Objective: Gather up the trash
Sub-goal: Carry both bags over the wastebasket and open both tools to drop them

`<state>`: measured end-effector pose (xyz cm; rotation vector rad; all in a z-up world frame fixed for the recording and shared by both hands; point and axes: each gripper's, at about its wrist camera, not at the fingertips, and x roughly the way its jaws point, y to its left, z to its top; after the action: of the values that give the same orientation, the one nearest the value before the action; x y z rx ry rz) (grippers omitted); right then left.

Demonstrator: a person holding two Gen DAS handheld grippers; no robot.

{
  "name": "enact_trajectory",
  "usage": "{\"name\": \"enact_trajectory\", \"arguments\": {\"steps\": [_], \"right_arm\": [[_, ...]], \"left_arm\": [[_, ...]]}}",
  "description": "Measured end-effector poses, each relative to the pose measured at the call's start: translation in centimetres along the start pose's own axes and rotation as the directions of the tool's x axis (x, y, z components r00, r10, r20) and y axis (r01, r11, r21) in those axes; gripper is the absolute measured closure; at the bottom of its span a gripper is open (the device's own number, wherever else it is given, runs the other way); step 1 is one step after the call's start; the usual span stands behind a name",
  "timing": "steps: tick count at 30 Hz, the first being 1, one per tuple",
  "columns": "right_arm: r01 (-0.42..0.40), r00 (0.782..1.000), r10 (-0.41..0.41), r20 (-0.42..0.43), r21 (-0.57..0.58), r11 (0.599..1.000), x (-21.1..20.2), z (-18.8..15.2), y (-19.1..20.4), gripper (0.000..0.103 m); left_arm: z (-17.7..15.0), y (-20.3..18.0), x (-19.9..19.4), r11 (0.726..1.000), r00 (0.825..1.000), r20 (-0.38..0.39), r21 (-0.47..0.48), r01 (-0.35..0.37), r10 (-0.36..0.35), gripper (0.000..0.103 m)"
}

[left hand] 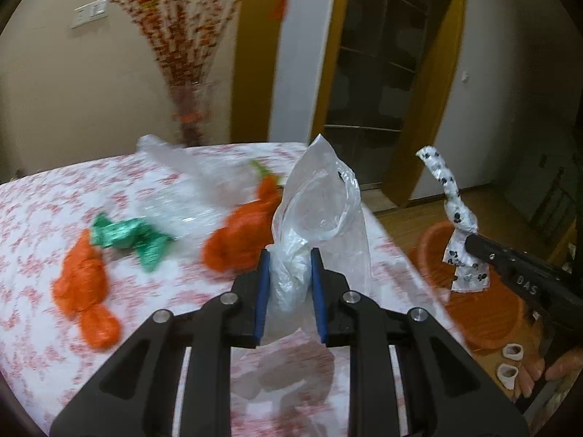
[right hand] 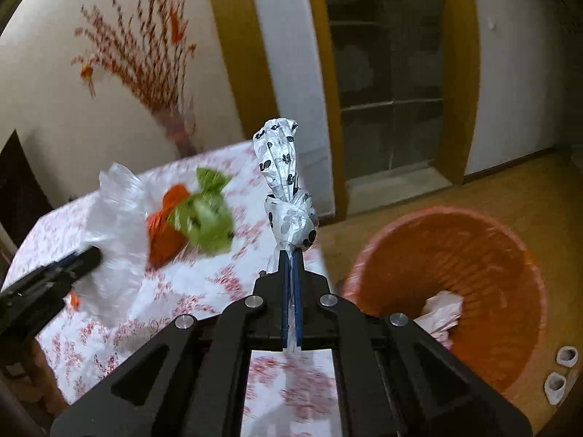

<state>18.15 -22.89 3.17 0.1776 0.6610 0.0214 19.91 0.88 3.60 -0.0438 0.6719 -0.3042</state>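
Trash bags held up, more on the table, bin on the floor

Clear bag [left hand: 320, 211] stands up from the left gripper's [left hand: 290, 255] pads; spotted bag [right hand: 288, 189], knotted, is pinched upright in the right gripper [right hand: 290, 255]. Two orange bags [left hand: 85, 284] [left hand: 244, 236], a green one [left hand: 135, 240] and a clear one [left hand: 175, 189] lie mid-table [left hand: 36, 211]. Orange bin [right hand: 473, 255] stands off its right edge.

Beige walls [left hand: 54, 83], a yellow-framed glass door [right hand: 390, 73], wooden floor [right hand: 510, 189], and a floral-clothed table [left hand: 43, 211].

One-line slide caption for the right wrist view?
Right gripper shut on a knotted white spotted plastic bag, beside the orange basket.
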Motion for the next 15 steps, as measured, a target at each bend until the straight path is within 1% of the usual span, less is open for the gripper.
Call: {"name": "enact_trajectory", "arguments": {"steps": [6,15], "right_arm": [[0.043,0.996,-0.046,0.07,0.045,0.998,-3.2,0.6,-3.0,0.1],[0.086,0.988,-0.098,0.121,0.1,0.991,-6.5,0.1,-7.1,0.1]], "left_arm": [[0.8,-4.7,0.9,0.997,0.997,-0.003,0.019,0.073,-0.073,0.081],[1.2,-10.5,1.9,0.986,0.987,-0.009,0.046,0.162,-0.162,0.081]]}}
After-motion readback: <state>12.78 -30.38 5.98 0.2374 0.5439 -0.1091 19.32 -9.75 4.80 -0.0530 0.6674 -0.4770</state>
